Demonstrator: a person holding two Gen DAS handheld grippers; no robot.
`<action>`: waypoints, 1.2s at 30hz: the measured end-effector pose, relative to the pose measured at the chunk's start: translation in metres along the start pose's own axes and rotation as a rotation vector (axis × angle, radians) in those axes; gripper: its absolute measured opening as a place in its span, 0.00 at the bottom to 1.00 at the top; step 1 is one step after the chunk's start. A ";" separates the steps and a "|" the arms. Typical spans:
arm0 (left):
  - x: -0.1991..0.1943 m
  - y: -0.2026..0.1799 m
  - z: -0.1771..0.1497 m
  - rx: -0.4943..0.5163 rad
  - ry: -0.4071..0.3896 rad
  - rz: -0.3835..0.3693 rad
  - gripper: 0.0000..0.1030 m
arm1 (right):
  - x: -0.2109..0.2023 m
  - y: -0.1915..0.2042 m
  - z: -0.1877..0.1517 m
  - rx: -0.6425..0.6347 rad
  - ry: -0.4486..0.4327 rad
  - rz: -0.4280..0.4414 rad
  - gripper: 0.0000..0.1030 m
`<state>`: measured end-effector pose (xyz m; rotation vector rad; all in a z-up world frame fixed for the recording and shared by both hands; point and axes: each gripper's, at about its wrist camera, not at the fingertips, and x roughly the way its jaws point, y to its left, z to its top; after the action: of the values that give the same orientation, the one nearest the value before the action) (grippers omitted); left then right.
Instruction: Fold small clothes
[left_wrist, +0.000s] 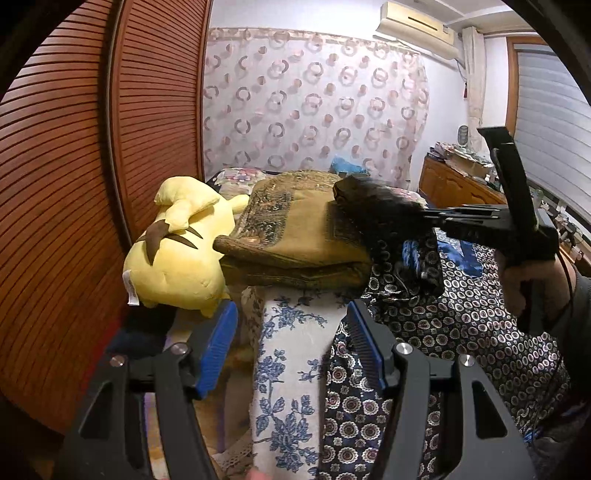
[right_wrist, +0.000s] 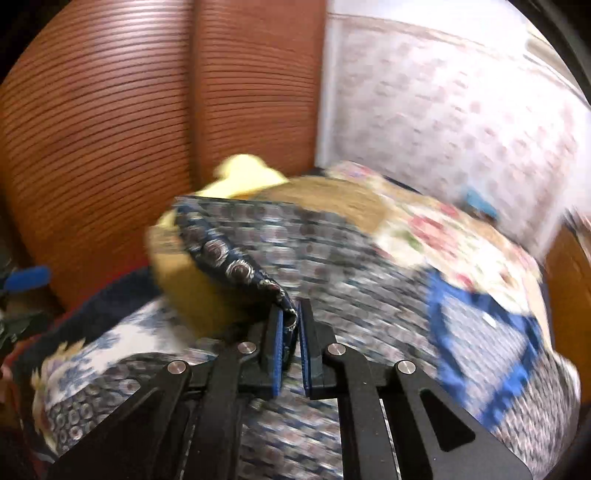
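A dark navy garment (left_wrist: 461, 325) printed with round medallions and trimmed in blue lies spread over the bed. My right gripper (right_wrist: 290, 325) is shut on a folded edge of this garment (right_wrist: 236, 266), which rises in a flap toward the left; this view is blurred. In the left wrist view a person's hand (left_wrist: 532, 280) holds the right gripper's handle at the right, its dark tips blurred over the blanket. My left gripper (left_wrist: 291, 336) stands open low in front, above a white cloth with blue flowers (left_wrist: 291, 354), nothing between its blue pads.
A yellow plush toy (left_wrist: 177, 258) and a folded olive-brown blanket (left_wrist: 295, 236) lie at the bed's far side. A louvred wooden wardrobe door (left_wrist: 74, 166) stands on the left. A patterned curtain (left_wrist: 314, 103) hangs behind, and a cluttered wooden dresser (left_wrist: 454, 184) is far right.
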<state>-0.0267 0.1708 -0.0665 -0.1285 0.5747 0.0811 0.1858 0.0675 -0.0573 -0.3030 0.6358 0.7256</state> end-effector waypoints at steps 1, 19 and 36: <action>0.001 -0.001 0.000 0.001 0.002 -0.003 0.59 | -0.001 -0.014 -0.003 0.050 0.016 -0.029 0.14; 0.022 -0.037 0.001 0.044 0.044 -0.058 0.59 | -0.077 -0.097 -0.056 0.109 0.012 -0.092 0.63; 0.067 -0.090 0.001 0.104 0.145 -0.124 0.59 | -0.181 -0.190 -0.164 0.180 0.086 -0.296 0.63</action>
<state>0.0397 0.0850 -0.0938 -0.0686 0.7128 -0.0792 0.1434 -0.2393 -0.0613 -0.2557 0.7145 0.3709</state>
